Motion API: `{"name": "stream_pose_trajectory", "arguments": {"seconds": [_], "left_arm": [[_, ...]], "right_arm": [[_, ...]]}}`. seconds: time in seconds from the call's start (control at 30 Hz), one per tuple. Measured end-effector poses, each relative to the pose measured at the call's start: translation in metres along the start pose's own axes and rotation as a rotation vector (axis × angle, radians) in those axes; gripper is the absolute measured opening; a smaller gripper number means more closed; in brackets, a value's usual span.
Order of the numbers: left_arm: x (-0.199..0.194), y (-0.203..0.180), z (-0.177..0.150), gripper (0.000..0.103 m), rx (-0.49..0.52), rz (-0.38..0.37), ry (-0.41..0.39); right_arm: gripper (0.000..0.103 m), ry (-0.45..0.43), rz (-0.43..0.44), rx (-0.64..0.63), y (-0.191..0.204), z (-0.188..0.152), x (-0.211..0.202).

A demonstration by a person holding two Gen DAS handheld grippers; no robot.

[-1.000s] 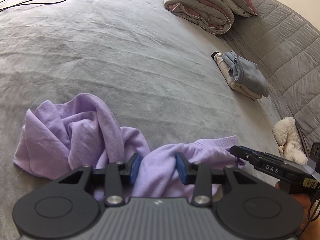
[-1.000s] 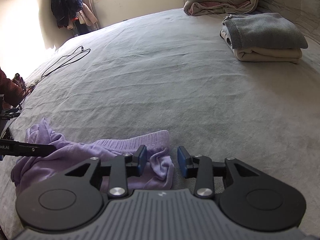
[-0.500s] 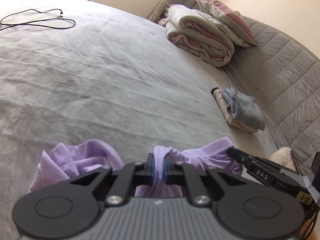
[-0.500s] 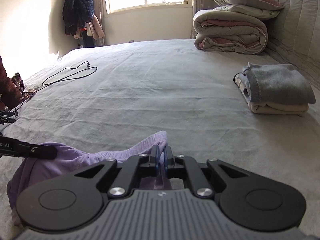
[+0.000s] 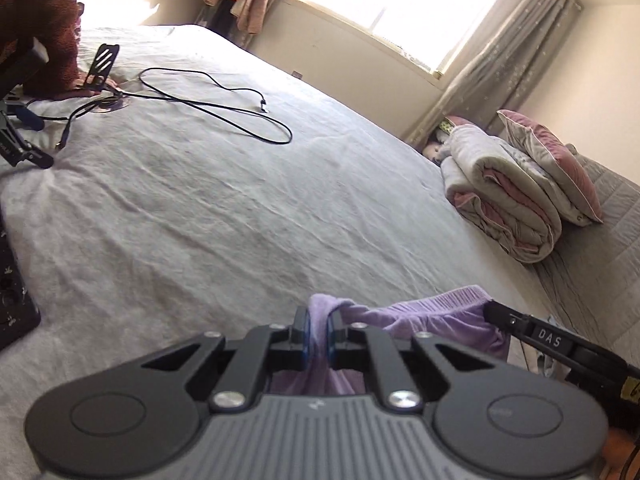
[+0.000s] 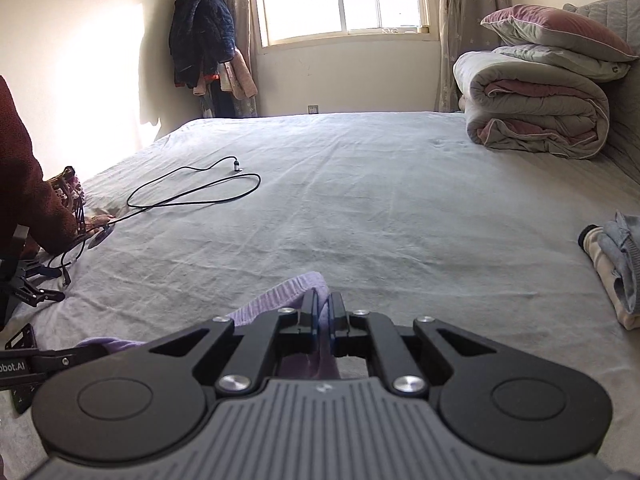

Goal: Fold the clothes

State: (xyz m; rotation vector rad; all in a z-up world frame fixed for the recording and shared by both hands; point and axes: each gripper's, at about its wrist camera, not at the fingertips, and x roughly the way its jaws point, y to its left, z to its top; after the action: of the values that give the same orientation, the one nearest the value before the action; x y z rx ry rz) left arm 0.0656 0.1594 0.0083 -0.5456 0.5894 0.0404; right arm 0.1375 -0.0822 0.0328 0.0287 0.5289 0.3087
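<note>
A lilac knit garment point(image 5: 432, 320) hangs lifted off the grey bed, stretched between both grippers. My left gripper point(image 5: 318, 334) is shut on a bunched fold of it, cloth poking up between the blue pads. The garment's ribbed hem runs right to the other gripper's fingers point(image 5: 516, 322), seen at the right edge. In the right wrist view my right gripper point(image 6: 323, 318) is shut on the lilac garment point(image 6: 280, 294) at its ribbed edge. The left gripper's fingers point(image 6: 52, 362) show at the lower left, holding the same cloth. Most of the garment is hidden below the grippers.
The grey bed sheet point(image 6: 380, 208) stretches ahead. A black cable point(image 6: 192, 192) loops at the left near a person's dark red sleeve point(image 6: 24, 184). A rolled duvet with pillow point(image 6: 536, 112) lies at the back right, a folded clothes stack point(image 6: 616, 272) at the right edge.
Both grippers went from open around the lilac cloth to shut on it, then rose and tilted up, lifting the garment off the bed. The window wall came into view.
</note>
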Motion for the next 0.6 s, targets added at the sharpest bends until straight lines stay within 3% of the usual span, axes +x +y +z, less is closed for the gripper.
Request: {"name": "stream_pose_trajectory", "arguments": {"seconds": [0.27, 0.43, 0.6], "left_arm": [[-0.004, 0.023, 0.014, 0.008, -0.095, 0.064, -0.078], [-0.018, 0.025, 0.021, 0.008, -0.058, 0.183, -0.183], [-0.027, 0.043, 0.028, 0.008, -0.087, 0.265, -0.218]], "right_arm": [[0.006, -0.001, 0.031, -0.047, 0.036, 0.014, 0.029], [0.007, 0.021, 0.09, -0.035, 0.06, 0.022, 0.051], [0.007, 0.05, 0.146, -0.037, 0.089, 0.023, 0.07]]}}
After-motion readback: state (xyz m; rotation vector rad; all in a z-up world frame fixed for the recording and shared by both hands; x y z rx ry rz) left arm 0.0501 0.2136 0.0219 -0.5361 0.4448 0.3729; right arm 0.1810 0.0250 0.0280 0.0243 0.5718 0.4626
